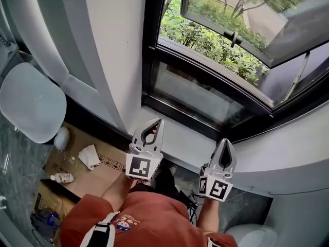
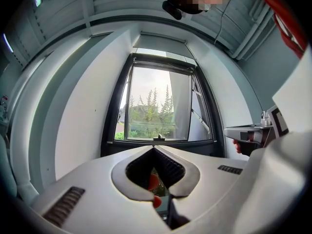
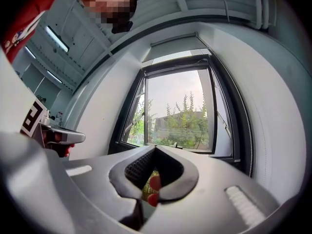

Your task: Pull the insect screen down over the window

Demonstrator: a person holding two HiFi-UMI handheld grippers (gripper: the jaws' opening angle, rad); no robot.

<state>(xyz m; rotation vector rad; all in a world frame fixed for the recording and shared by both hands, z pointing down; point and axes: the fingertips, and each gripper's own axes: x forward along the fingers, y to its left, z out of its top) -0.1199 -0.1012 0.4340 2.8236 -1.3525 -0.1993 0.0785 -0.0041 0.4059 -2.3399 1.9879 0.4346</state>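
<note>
Both tongs are clenched with nothing between the jaws: left gripper [image 1: 154,123] at lower centre of the head view, right gripper [image 1: 224,141] just to its right. Each gripper view confirms the pads meet on empty air.

The window [image 2: 156,106] is unscreened. The glass sash [image 1: 288,30] swings outward at upper right and foliage shows clearly through the opening. The insect screen is presumably rolled up behind the dark top bar [image 2: 161,65] at upper centre of the left gripper view. I cannot make out a pull tab.

Risks, as judged:
- The jaws must part before they reach the bar. If they arrive closed, they will only knock it.
- A thin bar may slip from the pads, and a sprung screen would then snap back up.
- Pulling at one end only could skew the screen and jam it in the side tracks.
- The reach is high, and the cardboard [image 1: 82,174] and bottle [image 1: 62,178] at lower left could spoil footing.
</note>
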